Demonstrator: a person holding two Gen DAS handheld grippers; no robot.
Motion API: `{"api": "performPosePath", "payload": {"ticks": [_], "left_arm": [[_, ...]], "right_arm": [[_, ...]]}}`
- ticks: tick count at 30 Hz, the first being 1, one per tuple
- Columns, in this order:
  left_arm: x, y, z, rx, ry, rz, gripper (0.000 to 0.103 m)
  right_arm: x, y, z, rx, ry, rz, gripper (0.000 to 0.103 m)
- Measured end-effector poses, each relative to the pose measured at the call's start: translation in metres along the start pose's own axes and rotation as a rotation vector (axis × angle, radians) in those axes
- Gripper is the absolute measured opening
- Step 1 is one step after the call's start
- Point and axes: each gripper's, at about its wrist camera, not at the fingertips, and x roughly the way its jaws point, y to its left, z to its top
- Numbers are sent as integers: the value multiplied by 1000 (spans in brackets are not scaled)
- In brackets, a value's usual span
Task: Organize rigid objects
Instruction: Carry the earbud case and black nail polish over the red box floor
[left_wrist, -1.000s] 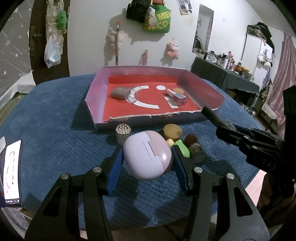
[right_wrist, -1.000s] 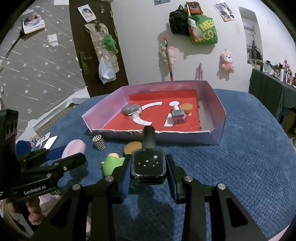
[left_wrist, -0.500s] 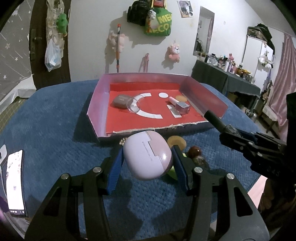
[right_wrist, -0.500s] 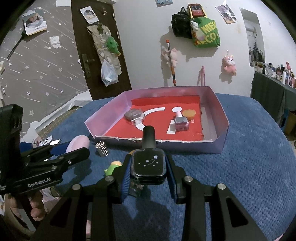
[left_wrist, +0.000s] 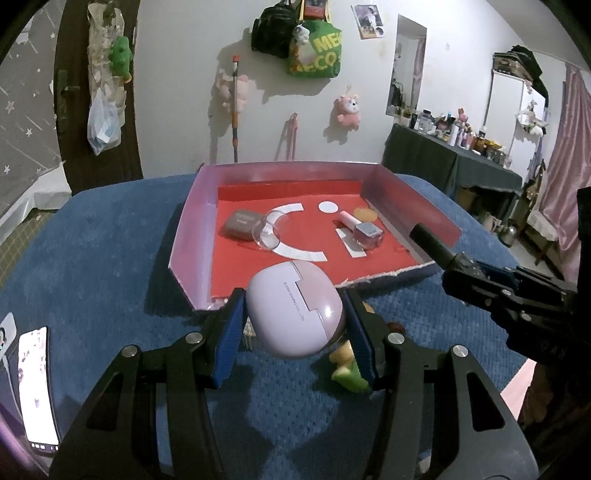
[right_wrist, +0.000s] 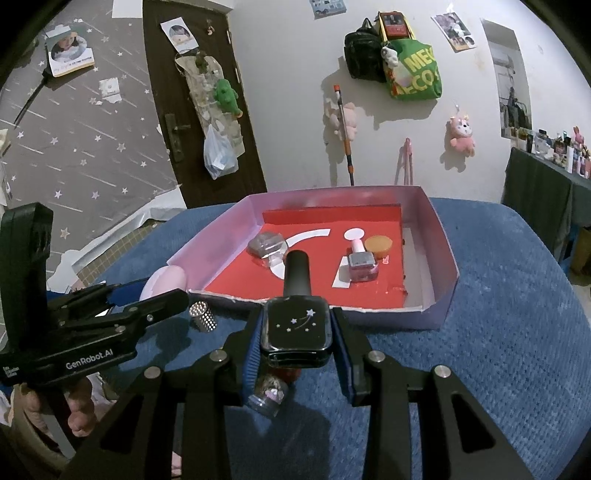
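we carry the lilac case (left_wrist: 295, 308) in our left gripper (left_wrist: 293, 325) and the black bottle (right_wrist: 295, 325) in our right gripper (right_wrist: 295, 343) (both clamped); clear the tray (left_wrist: 192, 236) wall at 12 o'clock before lowering.

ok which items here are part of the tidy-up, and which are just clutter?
Job: pink case in left gripper; black bottle in right gripper; tray; thimble; green toy.
Clutter: phone; green bag; wall plush.

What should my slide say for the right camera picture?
Right tongs carry a black starry bottle toward the red-floored box.
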Motion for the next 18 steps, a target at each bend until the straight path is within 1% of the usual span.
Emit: {"api": "performPosePath", "payload": {"ticks": [5,18], "left_arm": [[6,-1,10,4,-3,1,50],[24,6,39,-13,9,2,50]], "right_arm": [[1,-2,3,1,-1,1,38],[18,-16,30,10,10,8,38]]}}
